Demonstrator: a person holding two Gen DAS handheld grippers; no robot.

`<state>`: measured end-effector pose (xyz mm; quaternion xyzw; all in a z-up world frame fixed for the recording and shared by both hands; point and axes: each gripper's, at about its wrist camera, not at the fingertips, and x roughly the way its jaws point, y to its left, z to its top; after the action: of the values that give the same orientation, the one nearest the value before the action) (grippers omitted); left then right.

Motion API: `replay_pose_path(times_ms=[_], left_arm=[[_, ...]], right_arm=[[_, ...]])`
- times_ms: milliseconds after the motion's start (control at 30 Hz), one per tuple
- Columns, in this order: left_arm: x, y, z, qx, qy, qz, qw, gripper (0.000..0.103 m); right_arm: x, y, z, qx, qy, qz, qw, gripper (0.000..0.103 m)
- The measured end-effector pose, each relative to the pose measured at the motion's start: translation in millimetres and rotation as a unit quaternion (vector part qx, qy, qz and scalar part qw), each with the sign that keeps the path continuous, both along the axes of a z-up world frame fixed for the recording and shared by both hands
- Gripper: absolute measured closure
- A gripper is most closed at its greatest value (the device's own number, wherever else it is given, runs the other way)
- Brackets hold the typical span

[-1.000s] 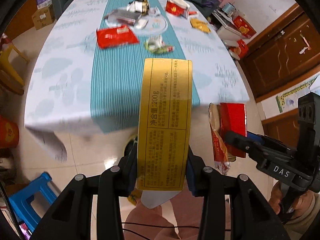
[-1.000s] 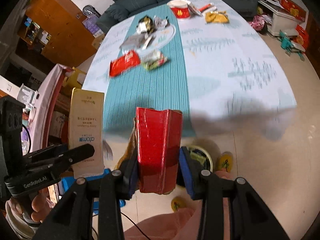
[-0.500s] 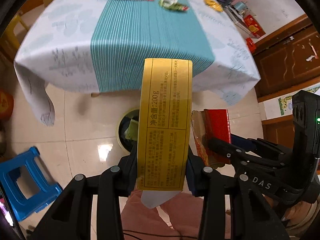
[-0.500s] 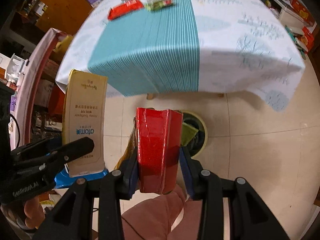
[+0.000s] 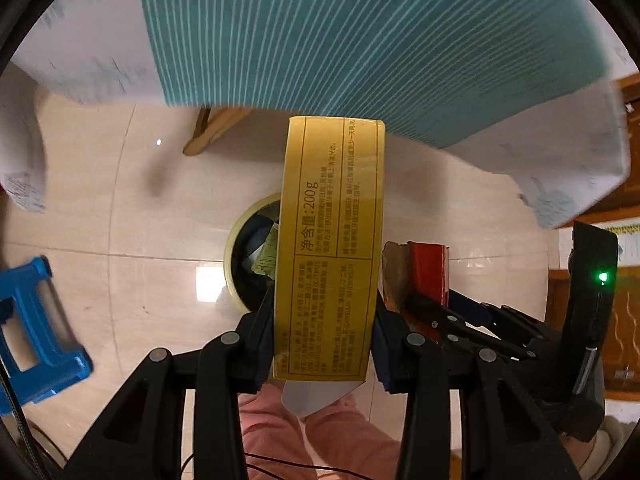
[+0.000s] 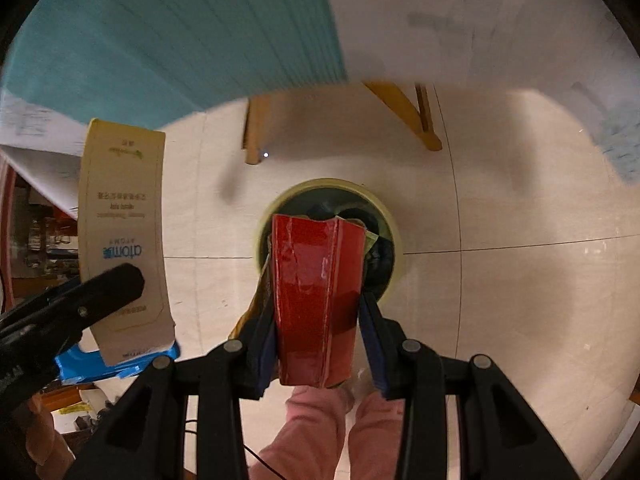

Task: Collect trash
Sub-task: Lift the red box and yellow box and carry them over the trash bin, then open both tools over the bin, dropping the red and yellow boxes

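Here, in the left wrist view, the left gripper [image 5: 326, 332] pinches a tall yellow box [image 5: 330, 240] between its pads, printed side toward the camera. The box hides the right half of a round bin [image 5: 240, 256] with a pale rim standing on the floor [image 5: 120, 200] below, so only a dark opening and some scraps inside can be made out. To the right, a red carton [image 5: 426, 270] sits in the right gripper [image 5: 420, 304], partly covered by that gripper's black fingers; its lower end is hidden. Overhead, the worktop's cloth [image 5: 360, 40], teal striped with white edges, fills the top of the view and is blurred. A wooden leg [image 5: 212, 128] shows under it. A blue stool [image 5: 36, 320] is cut off at the left edge, and pink trouser legs [image 5: 280, 432] show at the bottom.

In the right wrist view, the right gripper [image 6: 318, 344] clamps the red carton [image 6: 318, 292], which is creased and dented and blocks the near part of the bin [image 6: 328, 188]. The bin's contents are dark and hard to read. At the left, the yellow box [image 6: 122, 216] shows its pale face with upside-down lettering, held by the left gripper [image 6: 108, 288], of which only one finger is visible. Two wooden legs [image 6: 404, 116] stand on the pale tiled floor [image 6: 500, 280], under the smeared cloth [image 6: 180, 28].
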<state>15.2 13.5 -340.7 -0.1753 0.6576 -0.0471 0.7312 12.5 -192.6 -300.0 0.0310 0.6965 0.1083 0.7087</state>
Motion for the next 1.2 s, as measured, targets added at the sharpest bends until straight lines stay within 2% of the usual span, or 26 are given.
replay_pose_path(times_ms=[133,200,400,500,567,600,767,1000,1100,1200], left_arm=[[7,-6,-53,-0.003,0.025,0.016,0.9996,0.064],[11,-10,-70,-0.002,0.03,0.018,0.9994,0.064],[25,-18,-99,0.03,0.035,0.012,0.9988,0.064],[25,-16,-101,0.035,0.031,0.017,0.9988,0.054],[23,-12,-101,0.034,0.03,0.017,0.9988,0.024],[22,-12,-101,0.034,0.029,0.016,0.9989,0.02],[15,-1,-100,0.039,0.025,0.025,0.9986,0.02],[-7,27,-78,0.055,-0.001,0.063,0.9965,0.02],[-17,37,-66,0.064,-0.012,0.078,0.9949,0.02],[-24,44,-51,0.071,-0.018,0.087,0.9935,0.02]], right_arm=[[7,-4,-43,-0.002,0.006,-0.006,1.0,0.065],[11,-4,-57,-0.003,0.005,-0.007,1.0,0.065],[19,-5,-82,0.003,0.007,-0.014,1.0,0.065],[21,-5,-87,0.007,0.008,-0.011,1.0,0.064],[22,-3,-91,0.009,0.008,-0.008,1.0,0.064],[21,-4,-90,0.009,0.008,-0.007,1.0,0.064],[24,2,-99,0.004,0.015,0.007,1.0,0.064],[27,23,-100,0.007,0.018,0.017,1.0,0.062],[25,34,-99,0.007,0.017,0.02,1.0,0.058],[22,41,-93,0.0,0.01,0.02,1.0,0.048]])
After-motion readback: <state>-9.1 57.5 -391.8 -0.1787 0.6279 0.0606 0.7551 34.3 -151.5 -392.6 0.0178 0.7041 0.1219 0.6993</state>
